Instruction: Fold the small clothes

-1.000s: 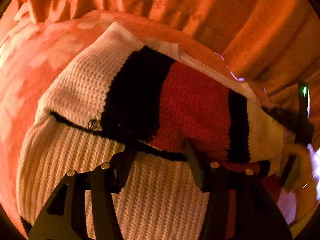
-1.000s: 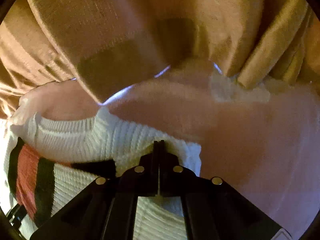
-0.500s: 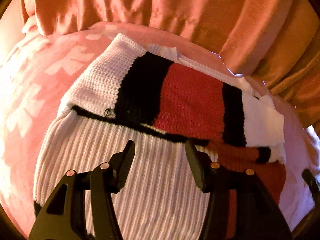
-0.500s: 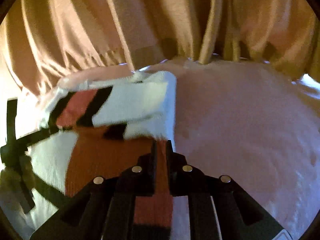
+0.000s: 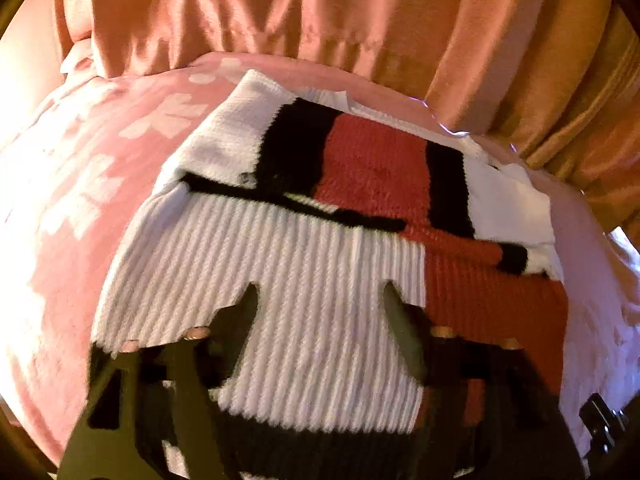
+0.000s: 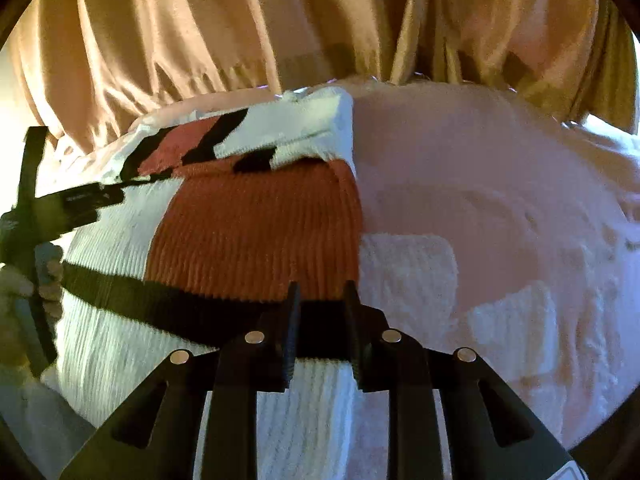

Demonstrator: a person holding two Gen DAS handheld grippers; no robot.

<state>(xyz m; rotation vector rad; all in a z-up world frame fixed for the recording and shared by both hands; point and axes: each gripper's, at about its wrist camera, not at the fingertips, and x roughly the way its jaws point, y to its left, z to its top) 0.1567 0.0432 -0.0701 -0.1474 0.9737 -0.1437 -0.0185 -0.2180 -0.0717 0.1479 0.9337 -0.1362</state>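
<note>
We see the knit sweater (image 5: 312, 280) folded on a pink blanket (image 5: 80, 200), orange curtains (image 5: 320, 12) just behind it. Over the sweater, our left gripper (image 5: 320, 300) and right gripper (image 6: 320, 300) hover unclenched, holding nothing.

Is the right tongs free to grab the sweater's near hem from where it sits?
Probably yes. The right tongs are slightly open over the sweater, near its black stripe, with nothing between them and the knit. The left tongs sit off to the side.
</note>
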